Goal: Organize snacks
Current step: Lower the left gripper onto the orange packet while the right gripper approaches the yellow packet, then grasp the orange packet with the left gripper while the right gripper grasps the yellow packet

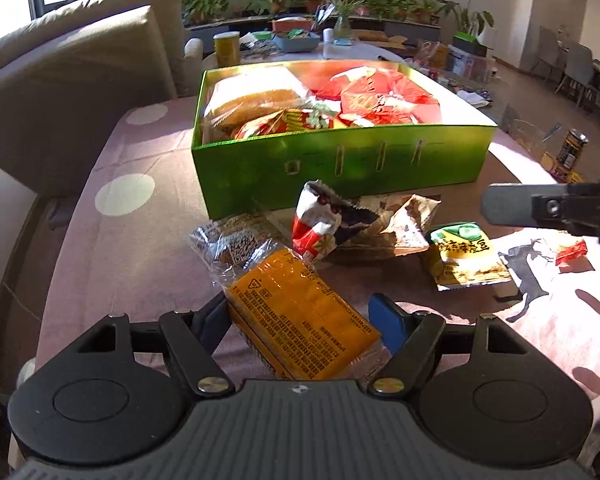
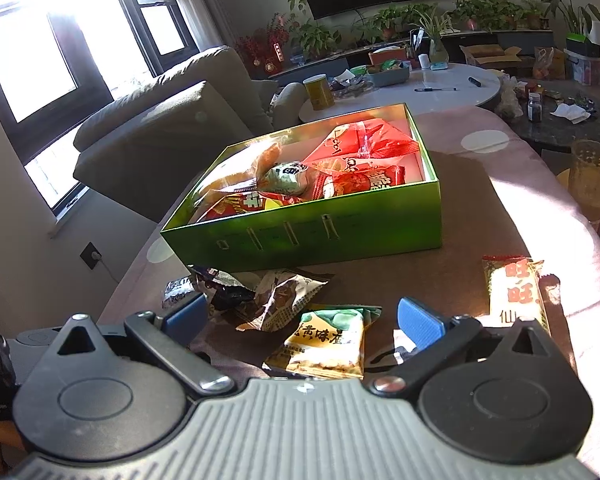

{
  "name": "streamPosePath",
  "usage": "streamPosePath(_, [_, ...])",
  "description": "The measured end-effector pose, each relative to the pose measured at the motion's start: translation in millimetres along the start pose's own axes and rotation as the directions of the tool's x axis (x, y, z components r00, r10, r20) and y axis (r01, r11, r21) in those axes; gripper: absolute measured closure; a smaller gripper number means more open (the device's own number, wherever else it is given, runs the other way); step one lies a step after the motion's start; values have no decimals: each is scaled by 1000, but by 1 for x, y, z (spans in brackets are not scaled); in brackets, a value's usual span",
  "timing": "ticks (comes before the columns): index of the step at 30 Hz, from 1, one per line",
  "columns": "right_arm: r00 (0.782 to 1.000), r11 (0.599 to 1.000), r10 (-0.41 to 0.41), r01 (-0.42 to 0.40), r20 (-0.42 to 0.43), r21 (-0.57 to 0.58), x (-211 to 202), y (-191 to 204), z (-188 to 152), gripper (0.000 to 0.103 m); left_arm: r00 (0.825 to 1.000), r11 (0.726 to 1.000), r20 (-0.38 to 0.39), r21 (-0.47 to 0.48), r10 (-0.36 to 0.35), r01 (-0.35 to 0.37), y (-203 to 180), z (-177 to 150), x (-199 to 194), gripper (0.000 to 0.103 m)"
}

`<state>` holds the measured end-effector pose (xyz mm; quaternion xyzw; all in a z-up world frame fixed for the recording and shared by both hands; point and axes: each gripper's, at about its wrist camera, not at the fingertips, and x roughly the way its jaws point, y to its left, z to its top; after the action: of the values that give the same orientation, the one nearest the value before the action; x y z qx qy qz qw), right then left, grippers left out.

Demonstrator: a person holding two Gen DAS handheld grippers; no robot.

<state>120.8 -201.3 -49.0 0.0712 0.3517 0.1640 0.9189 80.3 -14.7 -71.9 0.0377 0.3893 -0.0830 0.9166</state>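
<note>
A green box [image 1: 340, 164] holding several snack packs stands on the pink cloth; it also shows in the right wrist view [image 2: 332, 236]. My left gripper [image 1: 300, 316] is open, its blue pads either side of an orange-and-clear cake pack [image 1: 296, 316] that lies on the cloth. My right gripper [image 2: 300, 316] is open above a yellow-green bean pack [image 2: 324, 344], which also shows in the left wrist view [image 1: 464, 256]. A red-white pack [image 1: 316, 216] and a brown pack [image 1: 400, 220] lie in front of the box.
A rice-cracker pack [image 2: 516, 292] lies at the right. A small red packet [image 1: 572, 252] is on the cloth. A sofa [image 1: 80, 72] stands at the left. A white table [image 2: 440, 84] with clutter is behind the box. A glass [image 2: 592, 176] stands at the right.
</note>
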Motion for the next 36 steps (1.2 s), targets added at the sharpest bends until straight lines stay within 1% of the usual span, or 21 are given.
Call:
streamPosePath(4, [1000, 1000, 5, -6, -25, -2, 3, 0, 0, 41, 1000, 999, 14, 44, 19, -19, -2, 0, -3, 32])
streamPosePath(7, [999, 1000, 9, -11, -52, -28, 7, 2, -2, 41, 999, 998, -10, 55, 30, -30, -1, -1, 2, 31])
streamPosePath(10, [997, 998, -10, 5, -82, -57, 13, 5, -4, 41, 998, 996, -37, 65, 58, -56, -2, -4, 7, 30])
streamPosePath(11, [995, 998, -19, 13, -95, -58, 16, 5, -5, 41, 997, 996, -38, 66, 66, -63, -3, -5, 8, 28])
streamPosePath(12, [994, 998, -27, 21, -107, -56, 19, 4, -6, 41, 997, 996, -39, 66, 70, -67, -3, -5, 8, 23])
streamPosePath(14, [991, 998, -48, 42, -126, -51, 24, 1, -7, 41, 997, 995, -31, 62, 77, -75, -5, -5, 6, 21])
streamPosePath(16, [988, 996, -77, 70, -132, -57, 28, -1, -9, 41, 996, 995, -29, 54, 86, -84, -5, -3, 6, 20])
streamPosePath(19, [984, 991, -122, 114, -133, -67, 33, -3, -10, 41, 995, 996, -44, 17, 92, -91, -4, -1, 9, 18])
streamPosePath(23, [980, 990, -135, 127, -148, -62, 43, -3, -9, 41, 993, 995, -72, -31, 89, -91, -1, 1, 19, 18])
streamPosePath(25, [976, 989, -146, 138, -163, -61, 50, -2, -9, 41, 994, 996, -70, -42, 80, -83, 0, 1, 22, 20])
streamPosePath(26, [976, 987, -154, 145, -153, -67, 51, -2, -10, 41, 994, 995, -68, -43, 85, -88, 0, 1, 23, 23])
streamPosePath(27, [975, 984, -167, 157, -147, -79, 52, 0, -10, 41, 993, 994, -65, -40, 98, -100, 0, 0, 25, 28])
streamPosePath(28, [974, 982, -176, 164, -144, -90, 53, 2, -11, 41, 992, 993, -61, -34, 109, -112, 0, -1, 26, 30])
streamPosePath(30, [973, 979, -187, 173, -139, -106, 54, 4, -12, 41, 991, 992, -53, -24, 126, -127, 0, -2, 26, 44])
streamPosePath(32, [977, 979, -170, 152, -129, -138, 52, 7, -14, 42, 992, 992, -43, -34, 122, -123, 4, -2, 24, 50])
streamPosePath(33, [977, 977, -173, 154, -128, -150, 51, 7, -15, 50, 993, 992, -40, -45, 113, -115, 6, -2, 23, 52])
streamPosePath(34, [976, 976, -177, 157, -125, -153, 49, 7, -16, 51, 994, 992, -35, -61, 105, -108, 9, -2, 21, 54])
streamPosePath(35, [977, 977, -173, 155, -125, -145, 47, 6, -16, 53, 995, 992, -29, -78, 97, -99, 12, -3, 19, 58])
streamPosePath(36, [977, 979, -170, 152, -127, -135, 45, 4, -15, 54, 996, 992, -23, -89, 85, -87, 14, -3, 17, 58])
